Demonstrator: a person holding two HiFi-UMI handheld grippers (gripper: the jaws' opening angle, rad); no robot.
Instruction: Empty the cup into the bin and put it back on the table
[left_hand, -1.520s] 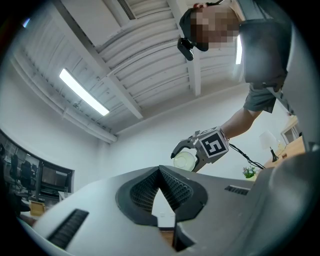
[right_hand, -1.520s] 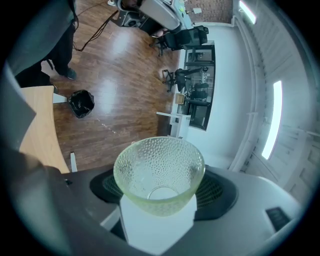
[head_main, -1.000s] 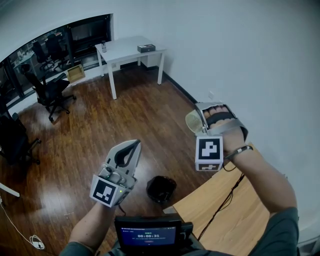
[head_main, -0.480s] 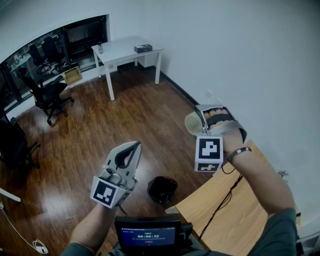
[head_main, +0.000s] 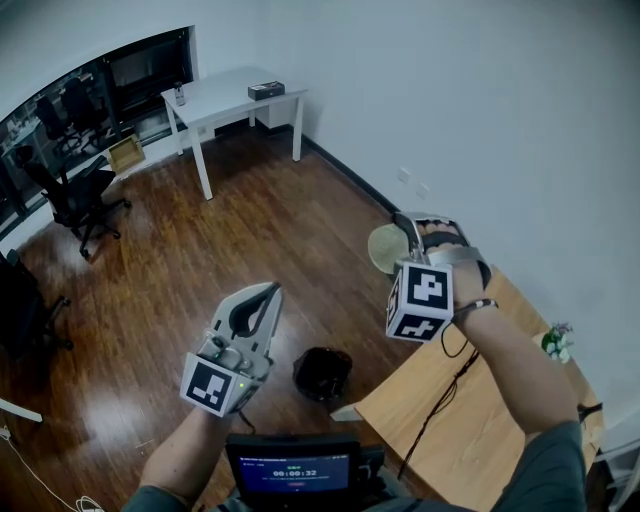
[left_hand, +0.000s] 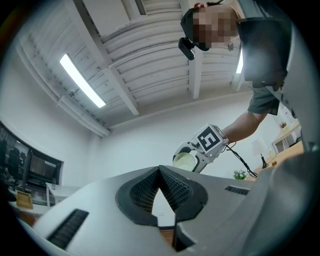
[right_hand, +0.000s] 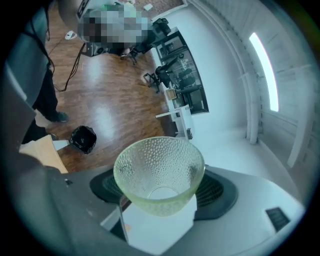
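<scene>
**A:** Where was the cup (right_hand: 159, 172) at that moment?

**B:** Up in the air, pinched between the jaws of the right hand-held gripper (head_main: 416, 230). The jaws stood wide apart with the dimpled glass wall pressed between their pads. In the head view the cup lay tipped over with its mouth turned sideways, out past the edge of the bench (head_main: 480, 440) and over the wooden floor.

**A:** Was it over the bin (head_main: 322, 375)?

**B:** Not squarely. The bin sat on the floor just beside the bench corner, lower and to the left of the cup in the head view. In the right gripper view it showed off to one side of the rim, not under it.

**A:** Was there anything in the cup?

**B:** I could see nothing. The right gripper view looked straight down into it, and the clear bottom showed through (a few drops would have been too small to spot). So I judged the emptying done, or as good as done.

**A:** What about the left hand-held gripper (head_main: 262, 296)?

**B:** It was raised beside the other with its tips pressed together on nothing. It had no part in the job as far as I could tell.

**A:** What was left to do?

**B:** The return. The cup had to be turned upright, brought over the bench, set down on a bare patch clear of the cable (head_main: 440, 405) and the small plant (head_main: 555, 342), and let go.
</scene>
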